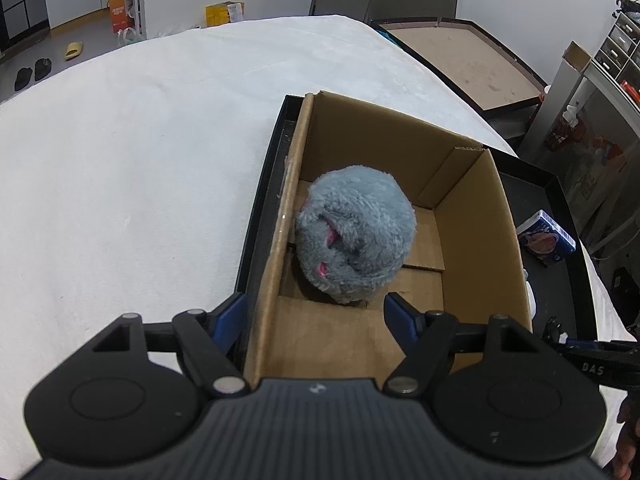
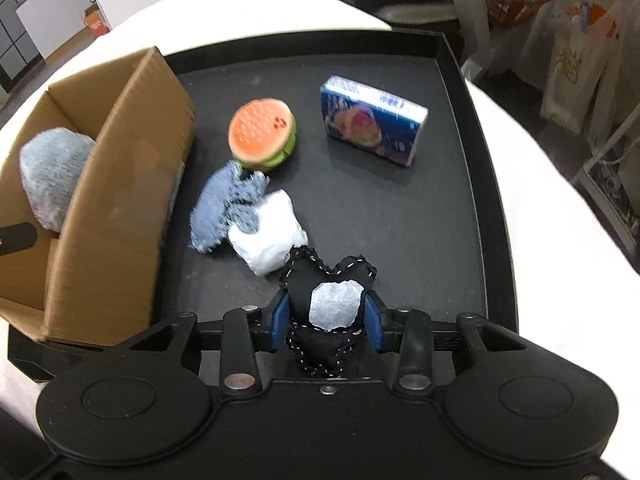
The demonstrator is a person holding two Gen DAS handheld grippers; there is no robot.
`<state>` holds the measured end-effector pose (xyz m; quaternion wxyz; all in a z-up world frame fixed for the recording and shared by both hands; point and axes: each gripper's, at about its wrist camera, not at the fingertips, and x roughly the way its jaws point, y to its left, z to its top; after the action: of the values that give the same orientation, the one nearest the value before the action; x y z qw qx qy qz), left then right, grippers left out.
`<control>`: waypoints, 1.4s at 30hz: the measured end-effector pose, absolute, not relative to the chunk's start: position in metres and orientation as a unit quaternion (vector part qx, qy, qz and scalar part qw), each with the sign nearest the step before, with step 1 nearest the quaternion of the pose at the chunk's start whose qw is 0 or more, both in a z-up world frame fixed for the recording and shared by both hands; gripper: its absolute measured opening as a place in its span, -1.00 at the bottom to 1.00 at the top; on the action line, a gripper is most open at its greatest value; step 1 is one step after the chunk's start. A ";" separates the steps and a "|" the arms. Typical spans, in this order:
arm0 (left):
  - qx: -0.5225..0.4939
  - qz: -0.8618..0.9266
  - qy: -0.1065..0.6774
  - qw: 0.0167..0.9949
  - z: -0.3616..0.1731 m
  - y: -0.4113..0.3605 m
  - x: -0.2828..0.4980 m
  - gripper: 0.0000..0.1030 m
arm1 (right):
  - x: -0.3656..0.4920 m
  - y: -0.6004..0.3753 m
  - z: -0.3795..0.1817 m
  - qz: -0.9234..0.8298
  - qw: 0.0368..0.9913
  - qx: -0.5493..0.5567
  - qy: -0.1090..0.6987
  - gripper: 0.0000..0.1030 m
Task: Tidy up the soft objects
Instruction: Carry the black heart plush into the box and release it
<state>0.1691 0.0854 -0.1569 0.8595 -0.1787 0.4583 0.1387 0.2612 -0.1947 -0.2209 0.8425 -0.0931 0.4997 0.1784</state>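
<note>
A grey fluffy plush (image 1: 354, 234) lies inside the open cardboard box (image 1: 472, 216), near its left wall. Above the box's near end my left gripper (image 1: 316, 316) stands open, its blue pads apart with nothing between them. In the right wrist view my right gripper (image 2: 326, 314) is shut on a black stitched heart cushion (image 2: 330, 300) with a white patch, blue pads pressing its sides. Beyond it on the black tray (image 2: 460, 200) lie a white soft bundle (image 2: 272, 240), a blue-grey frayed cloth (image 2: 224, 208), a watermelon-patterned squishy (image 2: 262, 134) and a blue tissue pack (image 2: 374, 124). The plush (image 2: 52, 176) shows in the box (image 2: 120, 208).
The tray rests on a white cloth-covered table (image 1: 120, 160). The tissue pack (image 1: 546, 238) shows right of the box in the left wrist view. Past the table stand a brown board (image 1: 460, 60), shelving (image 1: 616, 52) and boxes on the floor (image 1: 224, 12).
</note>
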 end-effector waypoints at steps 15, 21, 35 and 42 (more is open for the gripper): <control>-0.197 0.135 0.448 0.862 -0.154 0.097 0.163 0.43 | 0.261 -0.177 -0.171 0.190 0.867 -0.102 0.449 -0.26; -0.204 0.138 0.442 0.863 -0.153 0.103 0.160 0.43 | 0.258 -0.158 -0.153 0.203 0.874 -0.110 0.428 -0.26; -0.224 0.133 0.436 0.862 -0.156 0.114 0.158 0.30 | 0.254 -0.108 -0.122 0.238 0.879 -0.132 0.392 -0.25; -0.228 0.132 0.441 0.858 -0.162 0.116 0.159 -0.24 | 0.252 -0.080 -0.117 0.258 0.875 -0.149 0.381 -0.24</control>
<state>0.1590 0.1155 -0.1616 0.8581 -0.2285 0.4406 0.1317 0.2520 -0.0803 -0.1169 0.8751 -0.1490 0.3811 0.2584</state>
